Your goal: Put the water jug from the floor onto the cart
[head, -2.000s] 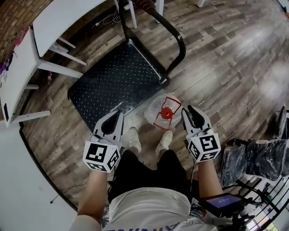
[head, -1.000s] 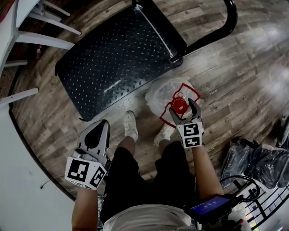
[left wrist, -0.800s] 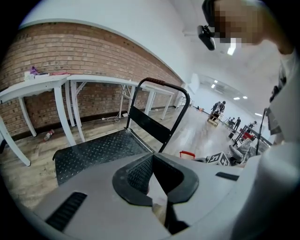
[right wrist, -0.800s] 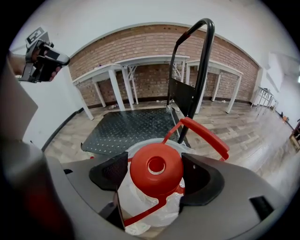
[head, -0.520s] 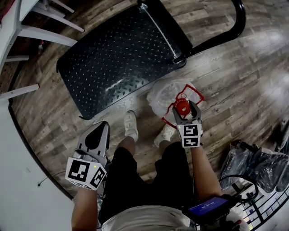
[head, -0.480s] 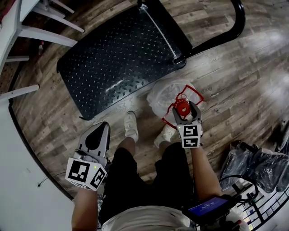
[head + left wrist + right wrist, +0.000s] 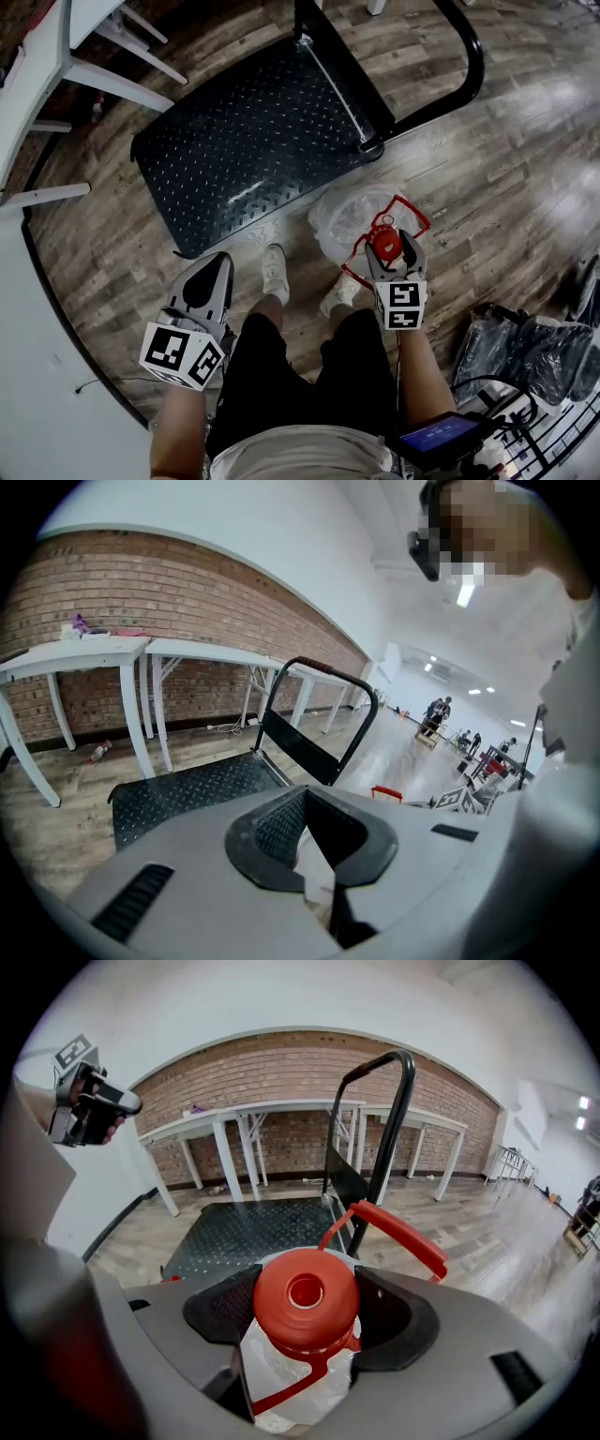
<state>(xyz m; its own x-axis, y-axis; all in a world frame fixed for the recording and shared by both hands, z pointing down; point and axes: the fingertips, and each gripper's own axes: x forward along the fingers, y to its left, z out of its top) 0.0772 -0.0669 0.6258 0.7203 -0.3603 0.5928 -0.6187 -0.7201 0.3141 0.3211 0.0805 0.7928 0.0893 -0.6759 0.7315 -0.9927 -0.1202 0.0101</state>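
Right gripper (image 7: 389,247) fingers just closed on water jug (image 7: 339,216) cap (image 7: 305,1299); jug base hidden.

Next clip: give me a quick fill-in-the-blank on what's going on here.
1. The right tool, whose jaws have just been closing, grips the water jug by its red ____.
2. The left tool, jaws together, holds ____.
3. The jug is not yet on the black ____.
Missing: cap; nothing; cart.

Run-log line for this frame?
phase: grasp | right tool: jaws just closing, gripping cap | left tool: shut, empty | jug: beside cart, not on it
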